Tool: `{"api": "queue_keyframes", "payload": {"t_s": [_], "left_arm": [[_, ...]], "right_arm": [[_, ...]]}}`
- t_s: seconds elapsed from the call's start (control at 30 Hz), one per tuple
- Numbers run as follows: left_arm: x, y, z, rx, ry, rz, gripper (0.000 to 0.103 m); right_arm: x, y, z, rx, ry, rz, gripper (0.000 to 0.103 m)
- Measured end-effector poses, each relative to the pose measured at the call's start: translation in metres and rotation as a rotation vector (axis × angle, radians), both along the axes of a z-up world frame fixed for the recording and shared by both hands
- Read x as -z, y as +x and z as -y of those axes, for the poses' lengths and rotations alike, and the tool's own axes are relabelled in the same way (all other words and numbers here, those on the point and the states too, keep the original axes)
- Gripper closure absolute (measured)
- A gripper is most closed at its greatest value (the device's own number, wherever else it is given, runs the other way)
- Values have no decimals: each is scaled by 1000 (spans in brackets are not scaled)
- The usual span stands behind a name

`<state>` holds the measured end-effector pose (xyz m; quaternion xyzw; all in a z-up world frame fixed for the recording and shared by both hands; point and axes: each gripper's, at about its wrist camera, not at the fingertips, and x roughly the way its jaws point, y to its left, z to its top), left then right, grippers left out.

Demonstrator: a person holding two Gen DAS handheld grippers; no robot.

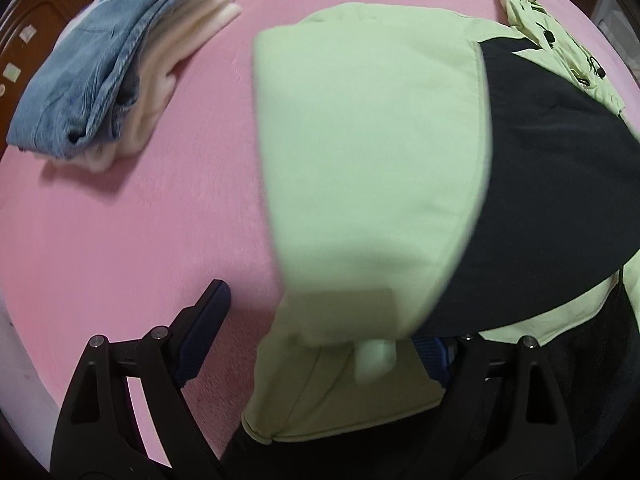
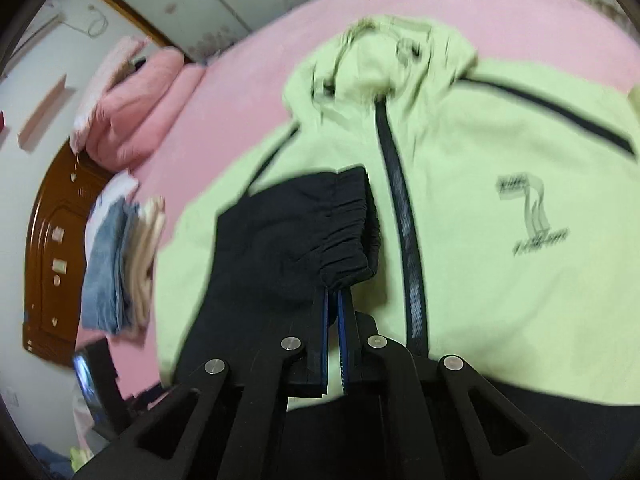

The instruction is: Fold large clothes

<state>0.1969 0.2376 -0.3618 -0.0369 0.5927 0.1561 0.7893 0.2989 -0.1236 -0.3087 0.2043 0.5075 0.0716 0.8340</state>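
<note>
A light green zip jacket (image 2: pixel 500 208) with black trim lies front up on the pink bed (image 2: pixel 248 92). My right gripper (image 2: pixel 338 292) is shut on the jacket's black sleeve cuff (image 2: pixel 340 236) and holds the sleeve over the chest, left of the black zip (image 2: pixel 404 220). In the left wrist view my left gripper (image 1: pixel 320 320) is open; the green and black sleeve (image 1: pixel 368 168) drapes over its right finger, while the left finger (image 1: pixel 208 312) is bare above the pink sheet (image 1: pixel 132 240).
A stack of folded clothes with blue jeans (image 1: pixel 92 64) on top lies at the bed's far left; it also shows in the right wrist view (image 2: pixel 116 268). Pink pillows (image 2: pixel 132 120) and a brown wooden headboard (image 2: pixel 48 260) stand beyond it.
</note>
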Motion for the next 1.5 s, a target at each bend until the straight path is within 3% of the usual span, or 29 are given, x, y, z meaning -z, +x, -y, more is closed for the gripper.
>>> {"api": "queue_keyframes", "payload": {"t_s": [0.13, 0.27, 0.37, 0.43, 0.57, 0.63, 0.8, 1.03, 1.13, 1.23, 1.5], "left_arm": [[-2, 5, -9, -6, 33, 9, 21], [-5, 16, -18, -16, 36, 19, 28], [-6, 23, -24, -21, 45, 19, 32], [-3, 30, -24, -24, 25, 21, 36], [4, 30, 2, -18, 14, 24, 51], [2, 30, 3, -26, 14, 31, 53], [1, 21, -10, -184, -89, 52, 53], [-7, 6, -22, -257, -142, 137, 52], [1, 5, -35, -321, -223, 133, 52], [6, 5, -42, -375, -268, 125, 52], [-3, 13, -41, -392, -258, 53, 52]], "right_arm": [[-37, 5, 22, 18, -54, 80, 100], [-68, -4, 70, 71, -119, 113, 100], [-75, -20, 109, 145, -181, 99, 100], [-66, -24, 131, 205, -200, 46, 100], [-28, -32, 166, 315, -123, -100, 100], [-10, -36, 173, 341, -130, -164, 100], [18, -44, 170, 364, -159, -287, 99], [-7, -49, 173, 345, -132, -161, 98], [-22, -37, 183, 328, -202, -95, 98], [-26, -24, 186, 311, -205, -106, 98], [-25, -21, 152, 215, -167, -107, 93]]}}
